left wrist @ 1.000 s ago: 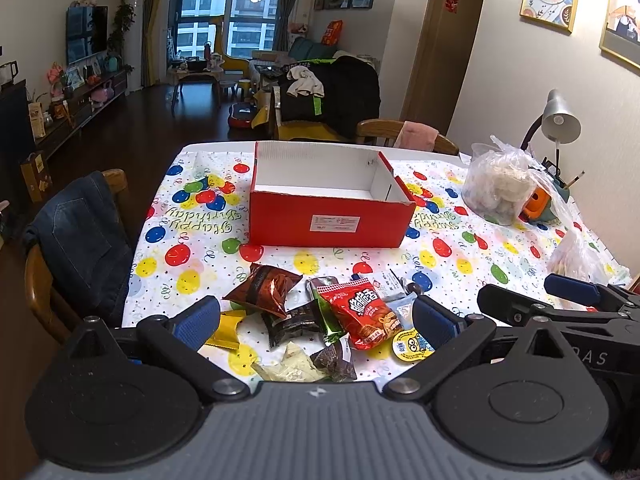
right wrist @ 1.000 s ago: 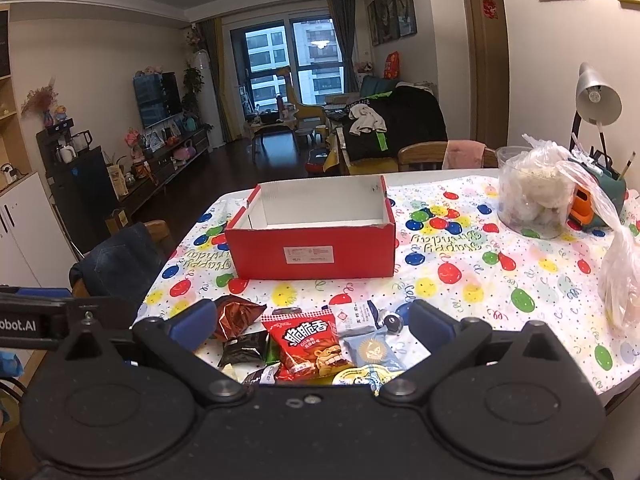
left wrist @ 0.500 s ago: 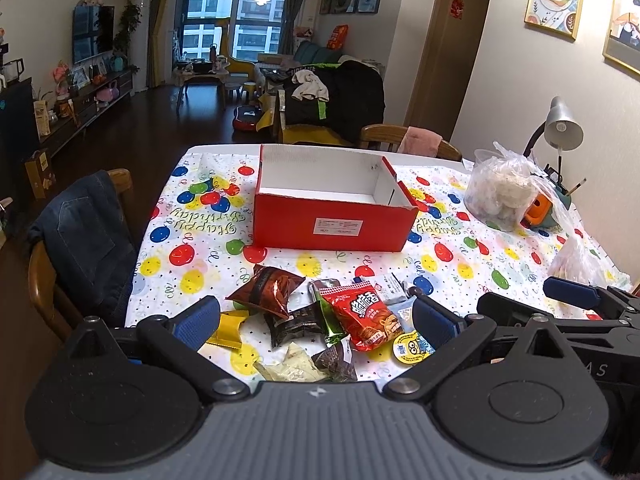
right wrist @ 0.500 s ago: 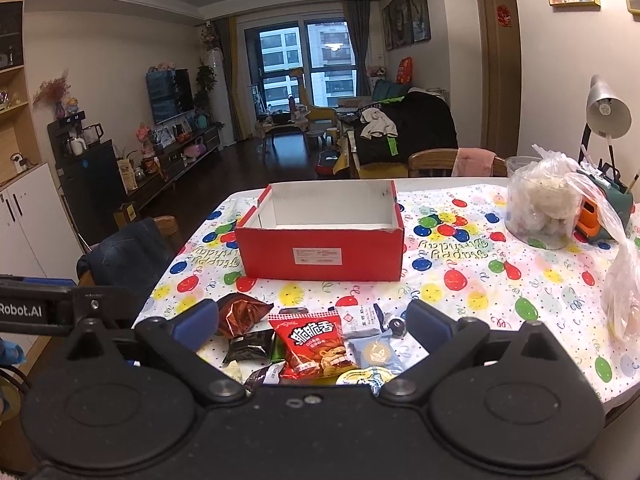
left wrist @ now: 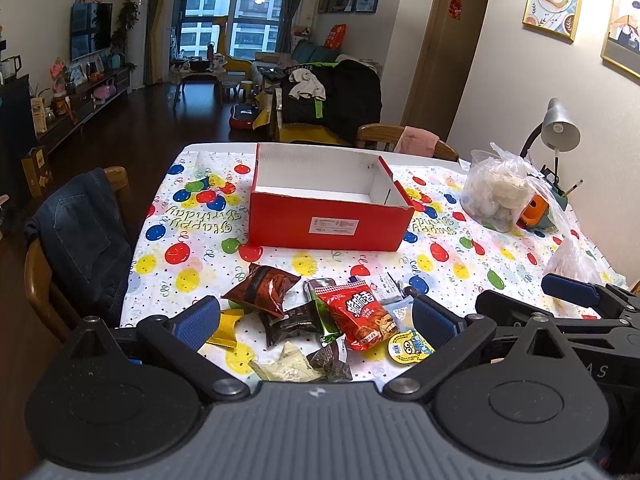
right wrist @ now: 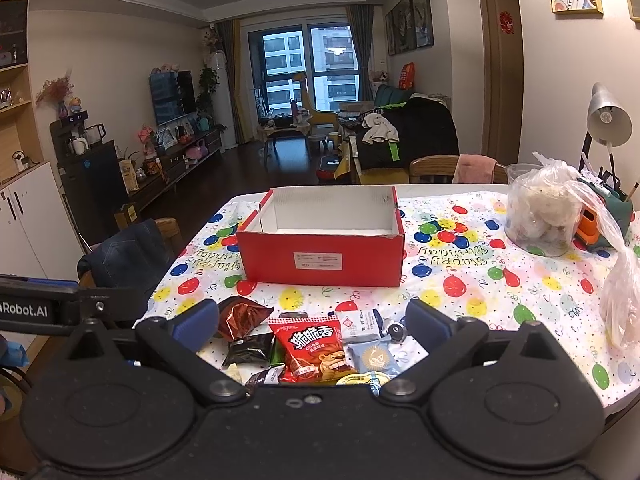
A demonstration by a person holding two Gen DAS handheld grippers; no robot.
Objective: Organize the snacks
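While both grippers hang over the near edge of the table (left wrist: 168, 264), each with its jaws spread wide and nothing between them, the snacks lie in a loose heap just ahead of the fingers. The left gripper (left wrist: 316, 322) looks down on the whole heap: a brown packet (left wrist: 262, 290) at 11 o'clock of the pile, a yellow packet (left wrist: 226, 326) at 9 o'clock beside the left finger, a black packet (left wrist: 290, 324) in the middle, a red packet (left wrist: 358, 314) just right of it, a round yellow-lidded cup (left wrist: 408, 346) at 4 o'clock, and a pale wrapper (left wrist: 288, 366) at 6 o'clock. The right gripper (right wrist: 312, 326) sits lower and nearer, so its own body hides the pale wrapper and most of the cup; the yellow packet cannot be made out there, but a light blue packet (right wrist: 374, 356) and a small dark ball (right wrist: 396, 330) show more plainly.

Beyond the heap, at 12 o'clock, the red box (left wrist: 324, 220) stands open and empty on the balloon tablecloth (right wrist: 460, 280). A clear bagged tub (right wrist: 540, 212) and a desk lamp (right wrist: 608, 120) sit at 2 o'clock. The left view alone shows the other gripper at 3 o'clock.

Compared with 1 second ago, both cameras have risen and tipped slightly, so the box and the heap sit lower in view; nothing on the table has moved.
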